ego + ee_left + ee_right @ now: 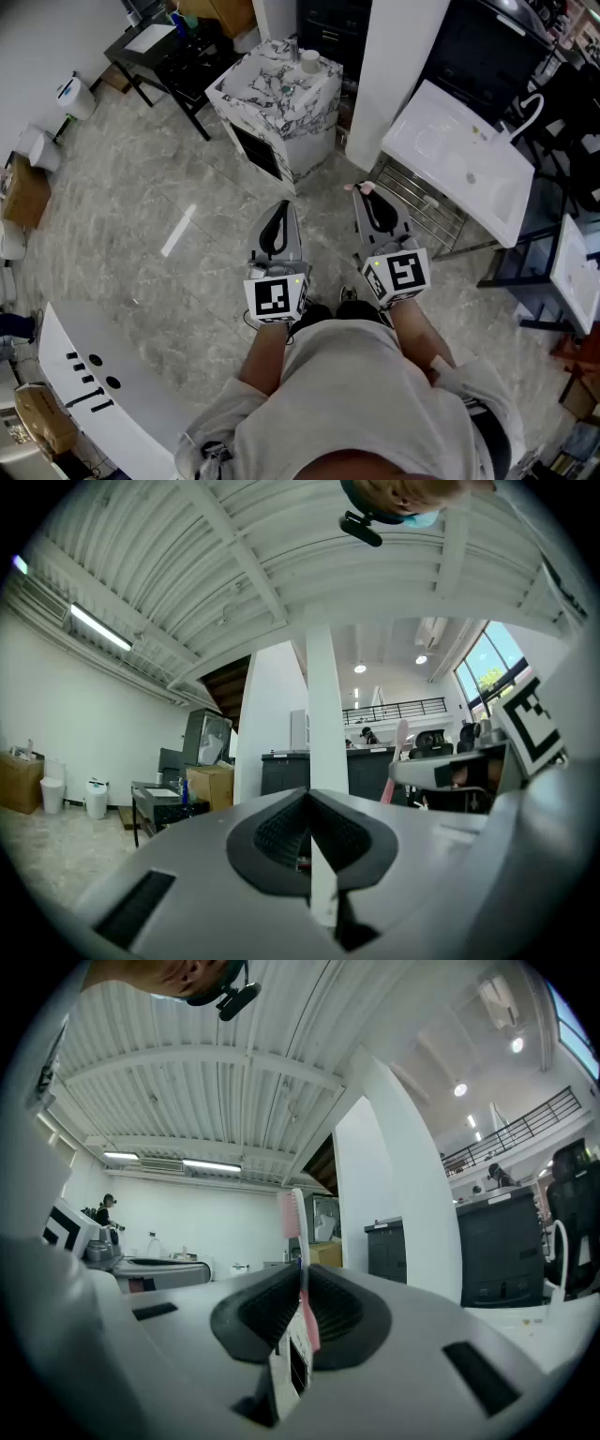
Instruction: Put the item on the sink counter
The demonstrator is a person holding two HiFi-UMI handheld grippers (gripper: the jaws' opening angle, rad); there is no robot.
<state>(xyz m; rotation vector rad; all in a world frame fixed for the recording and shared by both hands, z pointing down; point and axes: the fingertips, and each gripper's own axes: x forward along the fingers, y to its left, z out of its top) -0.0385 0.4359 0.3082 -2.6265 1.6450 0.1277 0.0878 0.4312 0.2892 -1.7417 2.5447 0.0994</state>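
Note:
A pink toothbrush [298, 1241] stands upright between the pads of my right gripper [302, 1312], which is shut on it. Its bristled head [366, 187] pokes out past the right gripper's [368, 195] tips in the head view. My left gripper [281, 211] is held beside it at waist height, shut with nothing in it [309, 841]. The white sink counter [441, 141] with its basin and curved tap [530, 112] stands ahead to the right, well beyond both grippers. From the left gripper view I see the toothbrush [398, 752] off to the right.
A marble-patterned cabinet [281, 89] with a small white cup [308, 60] stands ahead on the left. A white pillar [398, 66] rises between it and the sink. A wire rack [422, 211] sits under the sink. A black table [159, 52] is far left, a white curved counter [84, 375] near left.

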